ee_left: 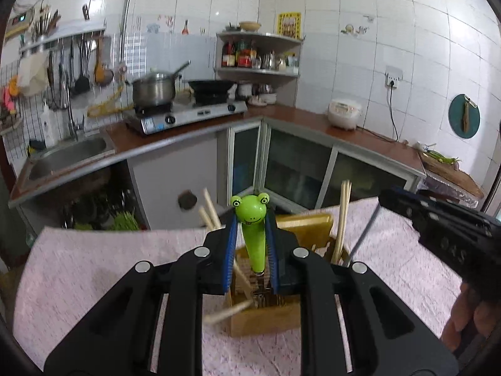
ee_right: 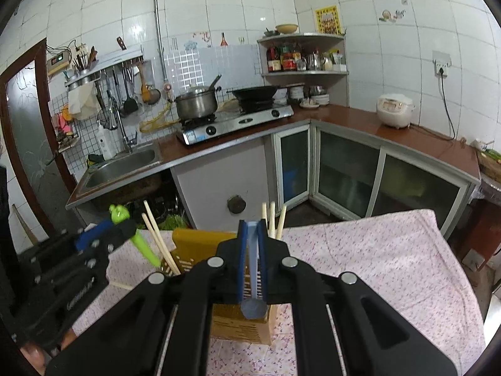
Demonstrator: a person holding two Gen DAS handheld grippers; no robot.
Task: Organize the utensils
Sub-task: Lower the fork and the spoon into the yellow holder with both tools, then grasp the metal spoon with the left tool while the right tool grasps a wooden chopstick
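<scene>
My left gripper (ee_left: 252, 219) is shut on a green frog-handled utensil (ee_left: 254, 235), held upright with its metal end down in the wooden utensil holder (ee_left: 263, 316). It shows from the side in the right wrist view (ee_right: 103, 232), the frog utensil (ee_right: 142, 244) slanting into the holder. My right gripper (ee_right: 252, 228) is shut on a pale blue utensil handle (ee_right: 252, 269) above the holder (ee_right: 241, 322). Several wooden chopsticks (ee_left: 343, 219) stand in the holder, also seen in the right wrist view (ee_right: 273, 219).
The holder stands on a table with a pink floral cloth (ee_right: 375, 266). A yellow board (ee_left: 305, 224) stands behind the holder. Behind are the kitchen counter (ee_left: 313, 119), sink (ee_left: 69, 153), stove with pot (ee_left: 153, 91) and rice cooker (ee_left: 344, 114).
</scene>
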